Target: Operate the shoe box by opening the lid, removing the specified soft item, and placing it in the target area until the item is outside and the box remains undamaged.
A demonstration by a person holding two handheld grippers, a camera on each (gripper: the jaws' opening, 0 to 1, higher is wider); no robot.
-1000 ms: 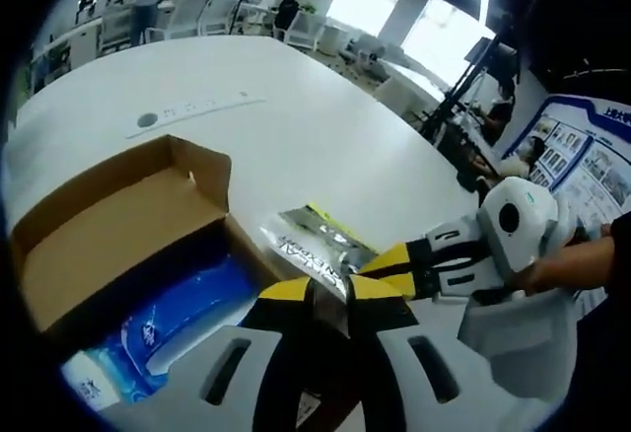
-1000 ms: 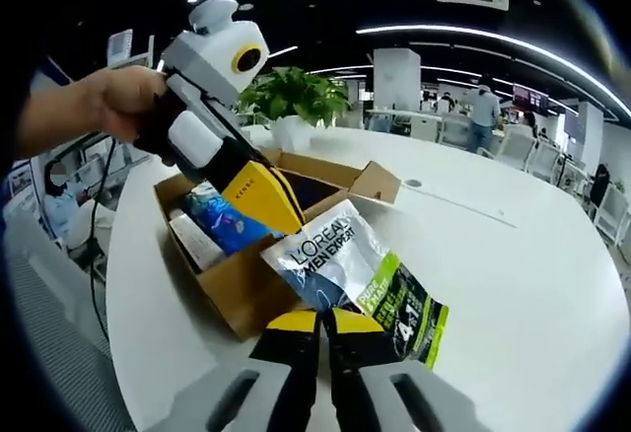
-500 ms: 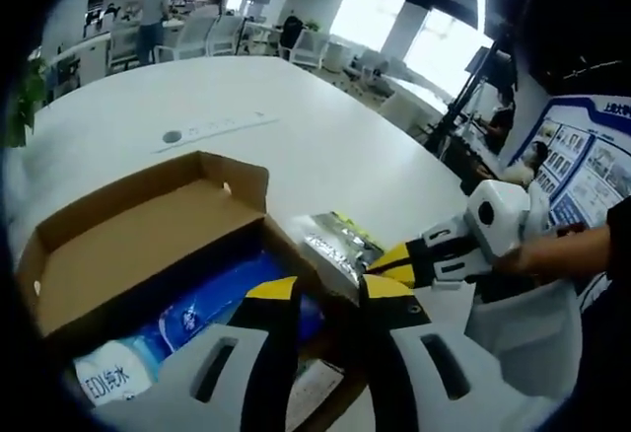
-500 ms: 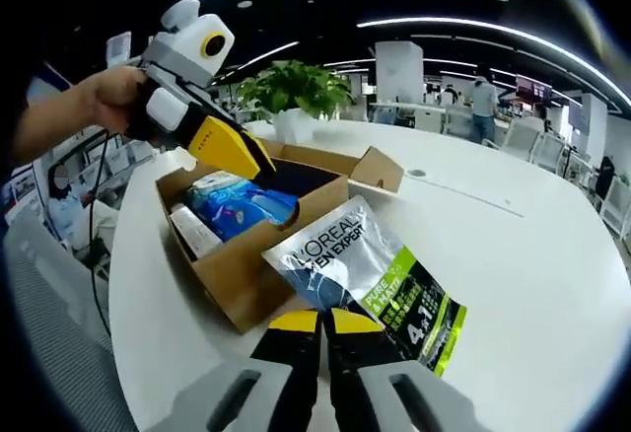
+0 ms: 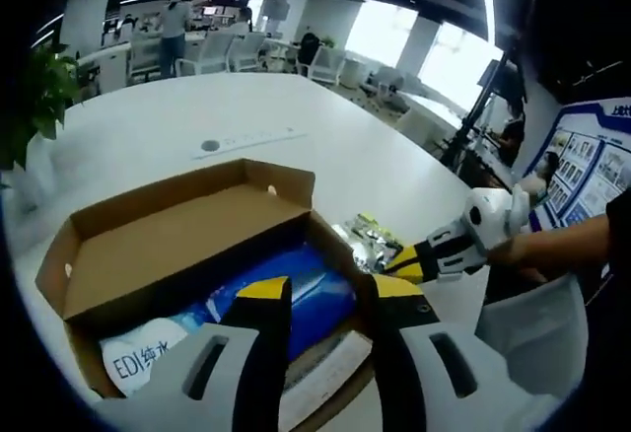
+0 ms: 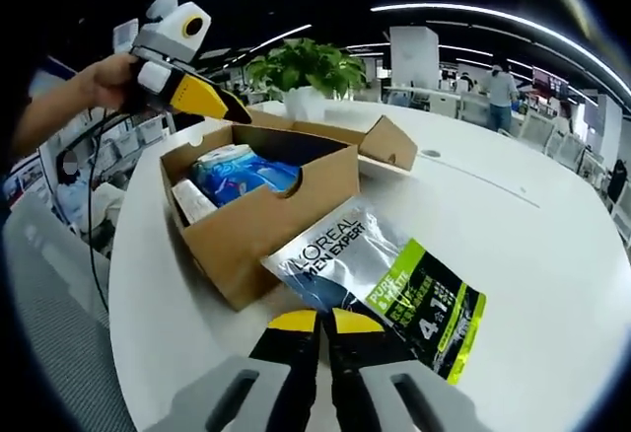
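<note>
My right gripper (image 6: pixel 317 325) has its jaws pinched narrow on the near edge of the silver-and-green pouch (image 6: pixel 389 279), which lies flat on the white table (image 6: pixel 532 245) and fans out from my jaws toward one o'clock. I take this pouch to be the soft item. At eleven o'clock from the jaws, just beside the pouch, stands the shoe box (image 6: pixel 258 223). Its lid (image 6: pixel 370 144) is folded back at the far side, and a blue packet (image 6: pixel 242 174) sits inside.

My left gripper (image 5: pixel 323 299) has its jaws a little apart with nothing between them, hanging over the near rim of the box. From there the blue packet is at twelve o'clock, the lid's brown inner face runs off toward ten, and the pouch glints at two o'clock beyond the box corner.

As I judge it, the lid is open, the pouch is outside the box and the cardboard looks unharmed. What is left is letting go of the pouch, if this patch of table is the target area, which I cannot tell.
</note>
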